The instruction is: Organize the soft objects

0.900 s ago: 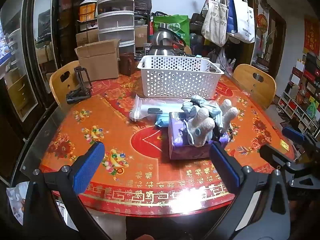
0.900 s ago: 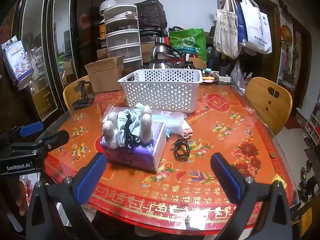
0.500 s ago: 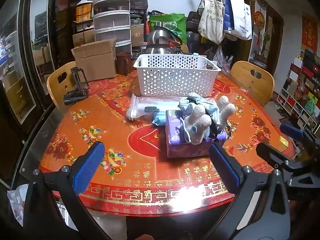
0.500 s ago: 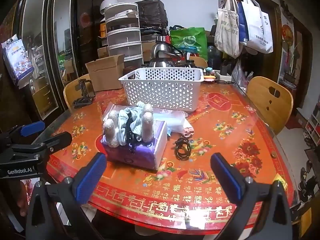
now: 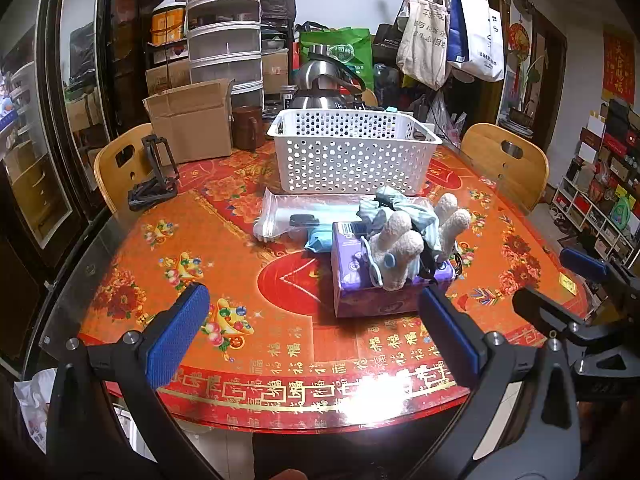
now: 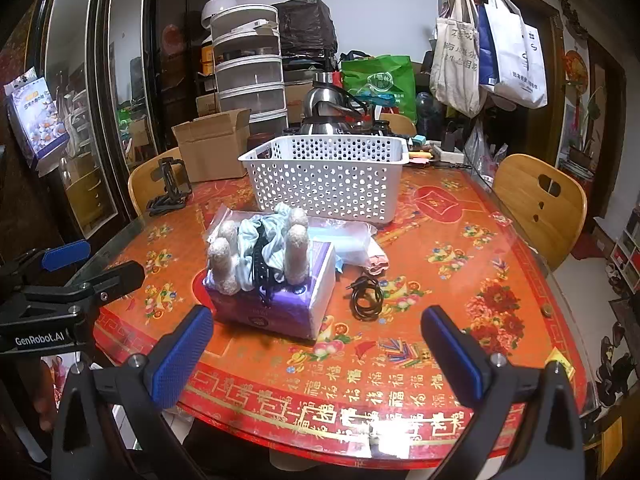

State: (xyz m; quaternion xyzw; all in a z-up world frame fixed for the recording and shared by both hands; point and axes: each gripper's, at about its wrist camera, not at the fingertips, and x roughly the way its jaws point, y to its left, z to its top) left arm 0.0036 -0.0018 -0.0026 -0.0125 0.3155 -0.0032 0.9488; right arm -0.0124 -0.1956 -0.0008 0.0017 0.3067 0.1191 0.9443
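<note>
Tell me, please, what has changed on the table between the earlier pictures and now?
Nothing visibly changed on the table. Both grippers, left and right, hang open and empty at its near edge. The fuzzy gloves lie on the purple tissue box, and the white basket stands behind.

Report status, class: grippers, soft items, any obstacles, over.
Left gripper open, empty; right gripper open, empty. Fuzzy gloves heaped on purple tissue box, white basket behind. Black cable coiled beside box.

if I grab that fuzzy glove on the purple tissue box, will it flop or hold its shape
The fuzzy glove will probably flop: it looks like soft knit draped over the purple tissue box. Likely light. The black strap lying across it may drag along.
</note>
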